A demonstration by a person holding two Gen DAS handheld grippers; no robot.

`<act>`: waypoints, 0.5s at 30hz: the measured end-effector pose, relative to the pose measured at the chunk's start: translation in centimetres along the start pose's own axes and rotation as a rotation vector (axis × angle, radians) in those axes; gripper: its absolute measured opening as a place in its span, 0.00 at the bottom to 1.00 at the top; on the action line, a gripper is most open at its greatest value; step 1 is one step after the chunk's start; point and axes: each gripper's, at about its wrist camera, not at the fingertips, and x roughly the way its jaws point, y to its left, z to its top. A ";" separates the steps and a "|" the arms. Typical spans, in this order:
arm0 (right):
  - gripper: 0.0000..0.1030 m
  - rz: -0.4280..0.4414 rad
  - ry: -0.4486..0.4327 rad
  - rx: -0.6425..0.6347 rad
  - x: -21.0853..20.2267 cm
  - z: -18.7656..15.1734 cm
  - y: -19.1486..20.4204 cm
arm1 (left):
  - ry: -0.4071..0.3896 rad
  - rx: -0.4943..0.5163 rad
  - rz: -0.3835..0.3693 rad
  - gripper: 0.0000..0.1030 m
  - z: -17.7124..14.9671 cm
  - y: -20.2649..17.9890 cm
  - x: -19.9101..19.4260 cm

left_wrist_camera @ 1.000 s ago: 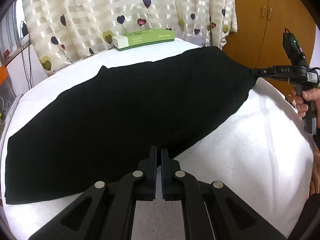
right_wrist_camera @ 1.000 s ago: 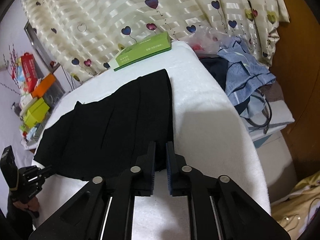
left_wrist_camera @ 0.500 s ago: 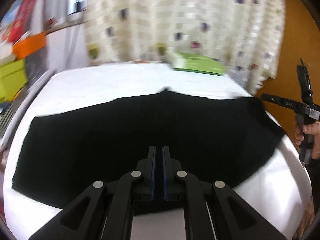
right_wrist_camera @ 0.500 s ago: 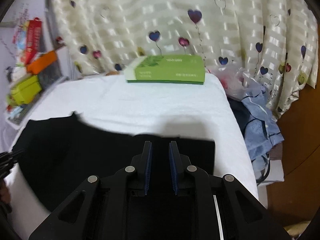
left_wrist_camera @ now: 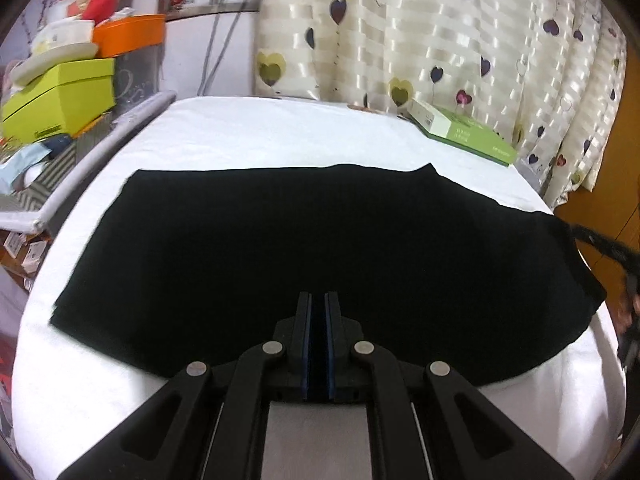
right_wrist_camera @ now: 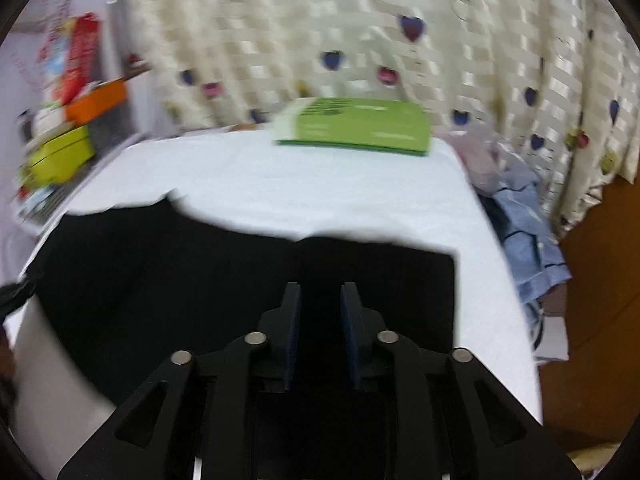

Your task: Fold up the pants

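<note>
black pants [left_wrist_camera: 320,248] on bed [left_wrist_camera: 280,136] (flat)

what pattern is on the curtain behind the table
Cream satin stripes with scattered hearts, purple, pink and yellow, on the curtain; sharpest in the left wrist view.

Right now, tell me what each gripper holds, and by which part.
Left gripper is shut on the near edge of the black pants. Right gripper is open over the pants, gripping nothing.

Black pants [left_wrist_camera: 320,248] lie on a white bench [left_wrist_camera: 280,132]. A green box [right_wrist_camera: 356,128] sits at the far edge. Behind hangs a cream striped curtain [left_wrist_camera: 460,32] with purple, yellow and pink hearts. Black tongs [left_wrist_camera: 318,320] carry blue pads [right_wrist_camera: 294,336].
</note>
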 end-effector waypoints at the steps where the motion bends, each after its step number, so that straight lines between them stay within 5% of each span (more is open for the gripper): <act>1: 0.24 0.017 0.012 -0.029 -0.6 -1.3 1.0 | 0.003 -0.004 0.010 0.07 -0.4 0.4 -0.3; 6: 0.28 0.027 0.076 -0.065 -1.0 -6.2 1.6 | 0.020 -0.020 0.008 0.07 -1.5 2.1 -1.0; 9: 0.29 -0.028 0.061 -0.058 -2.8 -6.3 1.4 | -0.005 -0.028 0.022 0.07 -1.6 2.3 -2.2; 12: 0.29 0.010 0.030 -0.055 -3.9 -6.9 1.6 | -0.023 -0.031 0.025 0.07 -2.0 2.6 -2.9; 14: 0.30 -0.030 0.116 -0.055 -2.2 -7.9 1.4 | 0.005 -0.036 0.052 0.07 -2.5 3.1 -2.3; 15: 0.30 -0.029 0.091 -0.052 -2.6 -7.8 1.5 | 0.011 -0.054 0.044 0.07 -2.7 3.5 -2.2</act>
